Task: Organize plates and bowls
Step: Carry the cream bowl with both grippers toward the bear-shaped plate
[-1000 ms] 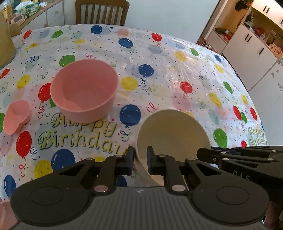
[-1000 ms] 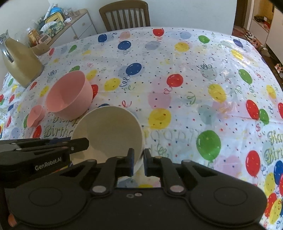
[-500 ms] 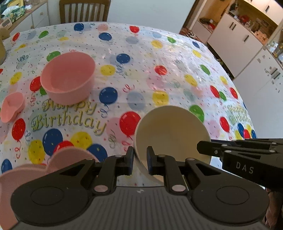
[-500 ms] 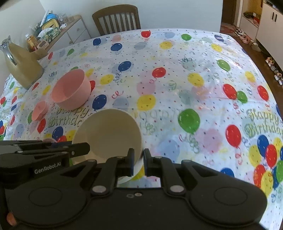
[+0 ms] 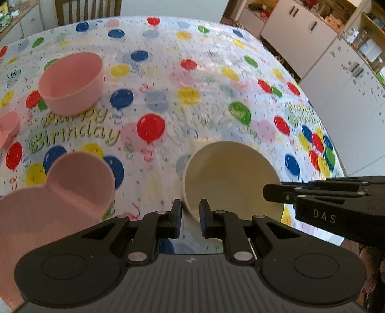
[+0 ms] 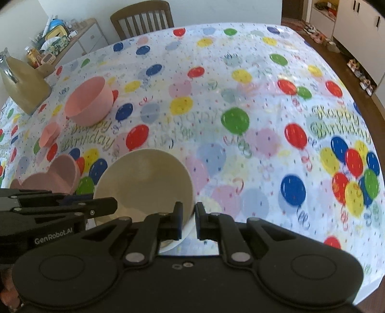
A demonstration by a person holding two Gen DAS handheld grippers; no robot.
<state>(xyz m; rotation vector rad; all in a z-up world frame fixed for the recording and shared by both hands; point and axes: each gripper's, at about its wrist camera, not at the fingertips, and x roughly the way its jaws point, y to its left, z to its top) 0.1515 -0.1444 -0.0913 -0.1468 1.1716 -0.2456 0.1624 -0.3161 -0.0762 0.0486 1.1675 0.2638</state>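
Observation:
A cream bowl (image 5: 228, 178) is held off the balloon tablecloth between both grippers. My left gripper (image 5: 190, 213) is shut on its left rim. My right gripper (image 6: 188, 220) is shut on its right rim; the bowl also shows in the right wrist view (image 6: 144, 183). A pink round bowl (image 5: 72, 81) sits upright at the far left. A pink ear-shaped dish (image 5: 55, 197) lies at the near left, also in the right wrist view (image 6: 57, 175). A small pink ear-shaped dish (image 6: 49, 133) lies further left.
The table (image 6: 240, 96) carries a balloon-print birthday cloth. A tan jug (image 6: 21, 84) stands at its far left corner. A wooden chair (image 6: 142, 19) is at the far side. White cabinets (image 5: 336, 60) stand to the right, past the table edge.
Both grippers have carried the cream bowl back toward the near right of the table. The large pink ear-shaped dish has come into view at the near left.

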